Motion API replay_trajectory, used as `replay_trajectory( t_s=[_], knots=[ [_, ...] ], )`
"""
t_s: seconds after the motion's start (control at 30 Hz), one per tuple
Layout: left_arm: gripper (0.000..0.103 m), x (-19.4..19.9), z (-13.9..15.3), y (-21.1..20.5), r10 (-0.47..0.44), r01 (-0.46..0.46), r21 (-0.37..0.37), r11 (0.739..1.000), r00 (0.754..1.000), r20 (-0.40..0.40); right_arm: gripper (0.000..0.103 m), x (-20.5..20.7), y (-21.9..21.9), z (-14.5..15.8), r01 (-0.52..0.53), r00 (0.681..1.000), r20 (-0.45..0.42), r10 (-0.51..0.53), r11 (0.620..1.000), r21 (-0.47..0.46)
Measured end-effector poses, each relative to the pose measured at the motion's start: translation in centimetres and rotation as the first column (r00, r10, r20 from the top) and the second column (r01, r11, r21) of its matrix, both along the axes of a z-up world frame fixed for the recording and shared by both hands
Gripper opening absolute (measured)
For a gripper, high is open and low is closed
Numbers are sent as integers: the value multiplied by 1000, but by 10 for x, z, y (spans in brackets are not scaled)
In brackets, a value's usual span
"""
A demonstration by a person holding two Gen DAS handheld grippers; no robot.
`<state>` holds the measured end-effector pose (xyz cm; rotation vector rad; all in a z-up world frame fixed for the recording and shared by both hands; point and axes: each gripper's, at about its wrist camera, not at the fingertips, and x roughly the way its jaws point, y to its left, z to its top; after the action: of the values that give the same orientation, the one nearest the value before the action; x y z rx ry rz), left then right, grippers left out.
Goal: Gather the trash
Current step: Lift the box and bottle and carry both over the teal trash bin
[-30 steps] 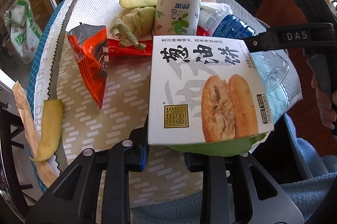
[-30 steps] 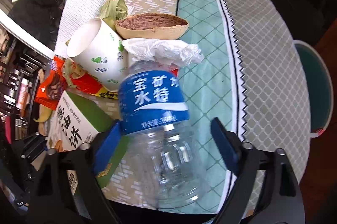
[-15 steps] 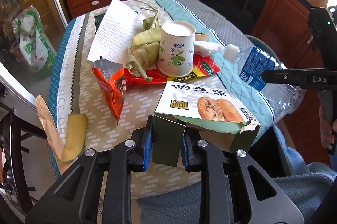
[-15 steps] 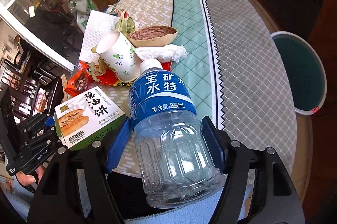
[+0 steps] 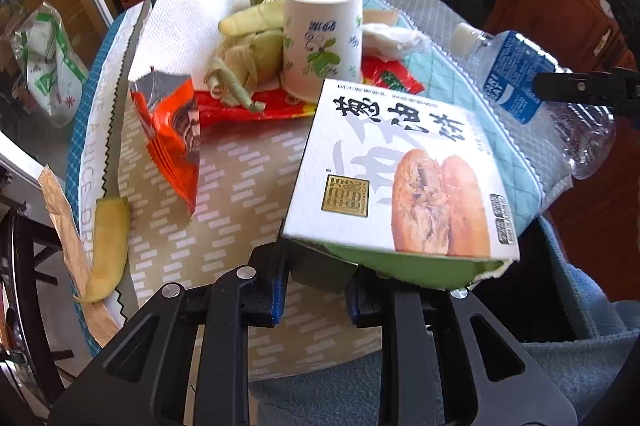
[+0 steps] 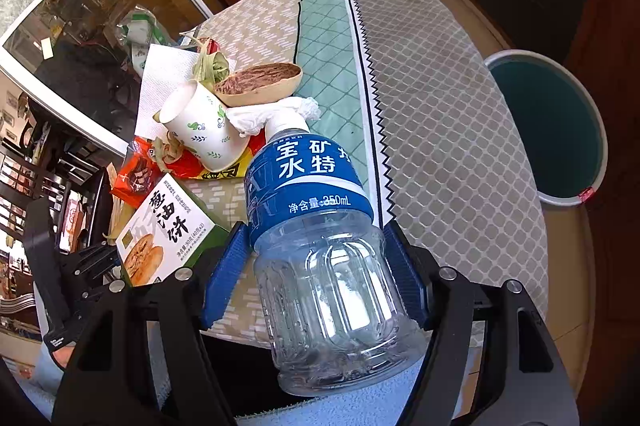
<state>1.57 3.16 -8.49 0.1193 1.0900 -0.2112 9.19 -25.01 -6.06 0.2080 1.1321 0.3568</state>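
Observation:
My left gripper (image 5: pixel 316 282) is shut on the green flap of a white food box (image 5: pixel 400 166) with a pastry picture, held above the near table edge. The same box (image 6: pixel 160 230) shows at the lower left of the right wrist view. My right gripper (image 6: pixel 316 282) is shut on an empty clear plastic bottle (image 6: pixel 320 250) with a blue label, lifted off the table. That bottle (image 5: pixel 516 78) appears at the right of the left wrist view. On the table lie a paper cup (image 5: pixel 320 38), an orange snack bag (image 5: pixel 172 134), leaf wrappers (image 5: pixel 248 54) and a white napkin (image 5: pixel 184 14).
A round table (image 6: pixel 440 106) with a patterned cloth holds the trash pile. A teal bin (image 6: pixel 552 130) stands on the floor past the table's right side. A husk bowl (image 6: pixel 260 82), a crumpled tissue (image 6: pixel 272 114) and a peel (image 5: pixel 104 250) also lie there. Wooden cabinets stand behind.
The box tipped flat half a second ago and now faces the left camera again, slightly higher. The right gripper closed on the bottle and lifted it off the table.

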Motion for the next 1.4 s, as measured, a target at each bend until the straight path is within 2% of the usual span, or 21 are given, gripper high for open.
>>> replay_trajectory(
  t_s=[0.03, 0.07, 0.1, 0.2, 0.37, 0.47, 0.67, 0.83, 0.97, 1.17, 1.27, 1.4],
  knots=[
    [18, -2, 8, -2, 0, 0, -1, 1000, 1000, 24, 66, 0, -3, 3, 7, 1000, 8, -7, 1000, 2],
    [3, -2, 16, -2, 4, -4, -6, 1000, 999, 45, 66, 0, -5, 5, 14, 1000, 15, -14, 1000, 5],
    [3, -2, 25, -1, 1, 0, -36, 999, 999, 50, 66, 0, -8, 8, 21, 1000, 21, -21, 1000, 10],
    [2, -1, 43, -8, -23, 25, -16, 1000, 995, 100, 66, 0, -16, 14, 39, 998, 40, -40, 999, 16],
    [2, 3, 45, -19, -46, 49, -27, 998, 996, 78, 66, 1, -32, 20, 74, 996, 56, -75, 997, 22],
    [2, 5, 61, -30, -80, 84, -32, 996, 989, 122, 66, 2, -51, 26, 113, 991, 71, -114, 993, 19],
    [2, 31, 86, -68, -148, 158, -59, 986, 977, 155, 66, 11, -115, 29, 249, 965, 81, -249, 968, 14],
    [2, 73, 95, -131, -252, 258, -18, 966, 954, 163, 66, 26, -183, 21, 383, 921, 66, -384, 923, 18],
    [3, 116, 83, -193, -341, 340, 28, 940, 933, 113, 66, 33, -232, 7, 473, 879, 43, -474, 880, 39],
    [3, 172, 37, -291, -453, 451, 111, 886, 891, -4, 66, 42, -281, -20, 554, 832, -17, -554, 830, 63],
    [3, 196, 11, -325, -469, 473, 137, 870, 881, -64, 66, 53, -291, -29, 569, 822, -38, -568, 819, 66],
    [10, 214, -11, -346, -454, 465, 139, 874, 884, -110, 66, 63, -301, -36, 572, 820, -49, -570, 817, 67]
  ],
)
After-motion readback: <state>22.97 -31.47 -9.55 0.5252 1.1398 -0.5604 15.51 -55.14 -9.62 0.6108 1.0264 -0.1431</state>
